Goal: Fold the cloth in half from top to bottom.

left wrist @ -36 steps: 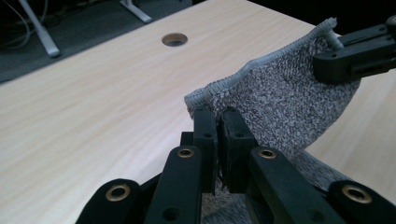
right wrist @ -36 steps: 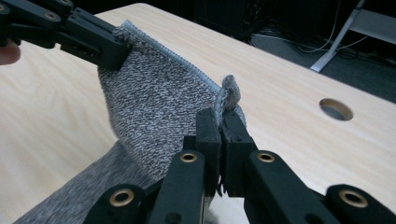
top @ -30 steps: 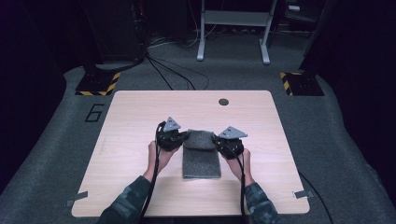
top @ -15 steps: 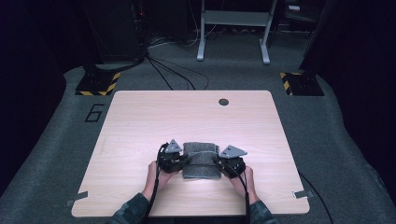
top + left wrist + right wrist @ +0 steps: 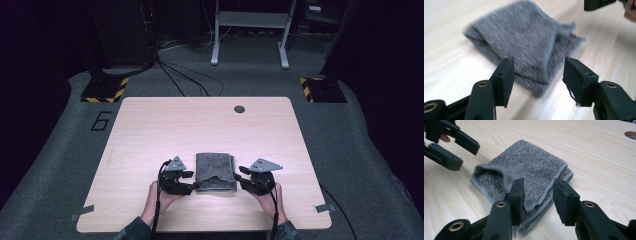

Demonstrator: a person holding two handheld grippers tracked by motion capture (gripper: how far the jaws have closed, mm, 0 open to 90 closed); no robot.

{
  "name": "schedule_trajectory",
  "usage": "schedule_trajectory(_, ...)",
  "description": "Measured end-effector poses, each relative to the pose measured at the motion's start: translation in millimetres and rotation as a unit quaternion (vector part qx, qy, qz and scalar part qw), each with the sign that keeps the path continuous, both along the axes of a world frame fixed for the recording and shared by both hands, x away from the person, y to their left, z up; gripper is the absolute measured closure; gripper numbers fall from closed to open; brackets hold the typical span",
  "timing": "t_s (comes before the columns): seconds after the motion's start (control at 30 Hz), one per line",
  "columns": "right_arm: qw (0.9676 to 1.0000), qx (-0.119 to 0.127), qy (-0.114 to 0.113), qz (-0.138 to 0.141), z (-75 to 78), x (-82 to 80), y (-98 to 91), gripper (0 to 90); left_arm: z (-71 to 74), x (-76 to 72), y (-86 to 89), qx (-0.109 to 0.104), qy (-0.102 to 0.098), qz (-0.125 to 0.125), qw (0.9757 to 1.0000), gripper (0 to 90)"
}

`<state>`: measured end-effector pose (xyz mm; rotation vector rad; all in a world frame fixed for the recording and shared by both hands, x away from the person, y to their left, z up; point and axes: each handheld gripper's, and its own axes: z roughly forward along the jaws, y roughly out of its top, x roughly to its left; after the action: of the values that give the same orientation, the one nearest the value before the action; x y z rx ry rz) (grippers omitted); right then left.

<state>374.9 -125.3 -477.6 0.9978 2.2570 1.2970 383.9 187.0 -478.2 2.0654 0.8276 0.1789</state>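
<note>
A grey towel (image 5: 215, 171) lies folded on the wooden table (image 5: 200, 125) near its front edge. My left gripper (image 5: 196, 185) is at the towel's near left corner and my right gripper (image 5: 237, 177) at its near right corner. Both sets of jaws have just been opening. In the left gripper view the jaws of the left gripper (image 5: 537, 67) stand apart around a corner of the towel (image 5: 524, 45) without pressing it. The right gripper (image 5: 537, 187) is open too, with the towel's (image 5: 529, 170) layered edge beside one pad. The left gripper (image 5: 451, 142) shows beyond it.
A round cable hole (image 5: 239, 109) sits near the table's far edge. Behind the table stand a metal frame (image 5: 250, 30) and two bases with yellow-black stripes (image 5: 105, 90). Cables run over the grey floor. Bare tabletop lies to the left, right and far side of the towel.
Both grippers came toward the near edge, bringing the towel's far edge over onto its near half. Their jaws, shut on the towel before, now stand apart.
</note>
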Motion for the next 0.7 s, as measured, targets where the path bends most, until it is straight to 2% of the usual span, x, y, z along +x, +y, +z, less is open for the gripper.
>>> schedule_trajectory(0.03,1.0,0.006,0.0,-0.003,1.0,1.8,-0.6,61.3,2.4,2.7,1.5,-0.004,0.002,0.008,1.0,41.3)
schedule_trajectory(0.1,0.9999,0.007,0.001,-0.013,1.6,7.2,0.6,61.3,4.3,9.6,2.1,0.002,-0.005,0.026,0.9996,40.1)
schedule_trajectory(0.17,0.9997,0.006,0.009,-0.02,0.0,11.2,5.8,59.2,3.1,19.1,-1.9,0.015,-0.006,0.049,0.9987,37.9)
schedule_trajectory(0.23,0.9992,-0.011,0.02,-0.031,-4.7,15.5,14.1,55.9,-0.1,25.6,-6.0,0.032,-0.012,0.06,0.9976,35.7)
schedule_trajectory(0.27,0.9988,-0.022,0.026,-0.036,-8.0,17.7,18.8,54.0,-4.9,28.6,-10.3,0.035,-0.006,0.067,0.9971,32.7)
schedule_trajectory(0.3,0.9983,-0.034,0.032,-0.036,-12.6,20.0,23.5,53.1,-8.0,30.4,-11.8,0.046,0.001,0.057,0.9973,27.4)
schedule_trajectory(0.37,0.9968,-0.06,0.04,-0.034,-23.4,20.2,31.6,51.3,-16.4,28.5,-16.8,0.06,0.005,0.05,0.997,25.3)
schedule_trajectory(0.4,0.9968,-0.06,0.04,-0.034,-23.4,20.2,31.6,51.3,-19.4,26.9,-17.9,0.066,0.004,0.048,0.9967,25.3)
schedule_trajectory(0.5,0.9949,-0.084,0.044,-0.033,-30.6,18.3,32.9,48.6,-28.8,21.7,-17.6,0.084,0.009,0.044,0.9954,24.1)
schedule_trajectory(0.53,0.9945,-0.089,0.044,-0.033,-32.5,17.4,32.1,46.8,-30.5,20.9,-17.2,0.085,0.013,0.042,0.9954,23.8)
schedule_trajectory(0.63,0.994,-0.087,0.056,-0.034,-35.7,15.9,30.9,44.9,-33.6,19.3,-14.2,0.107,0.003,0.04,0.9935,23.1)
schedule_trajectory(0.7,0.9935,-0.095,0.054,-0.033,-36.9,14.1,32.0,44.0,-36.8,16.7,-14.4,0.111,-0.004,0.046,0.9927,22.8)
